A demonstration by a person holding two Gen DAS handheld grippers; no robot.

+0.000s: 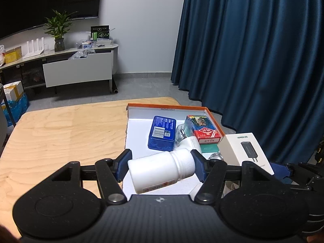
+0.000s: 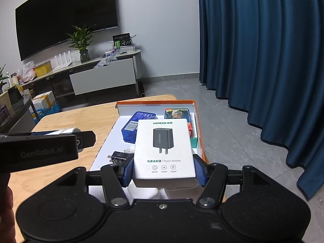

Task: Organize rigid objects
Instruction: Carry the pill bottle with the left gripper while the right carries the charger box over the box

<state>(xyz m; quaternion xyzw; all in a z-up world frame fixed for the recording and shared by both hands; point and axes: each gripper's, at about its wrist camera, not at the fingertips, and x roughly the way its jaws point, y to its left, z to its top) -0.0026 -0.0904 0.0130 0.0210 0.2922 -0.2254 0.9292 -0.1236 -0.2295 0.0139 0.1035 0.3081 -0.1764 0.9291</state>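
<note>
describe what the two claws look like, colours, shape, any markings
Both match: the left claw and right claw have blue ribbed pads on matte black linkage arms with silver pivot bolts, fanning from a wide black body with two round discs. Seen side-on, the left unit reads "GenRobot.AI". No cables visible.

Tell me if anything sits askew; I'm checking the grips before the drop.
The white bottle lies sideways and tilted in the left gripper, pinched base to cap. The adapter box in the right gripper looks square over the orange tray.
</note>
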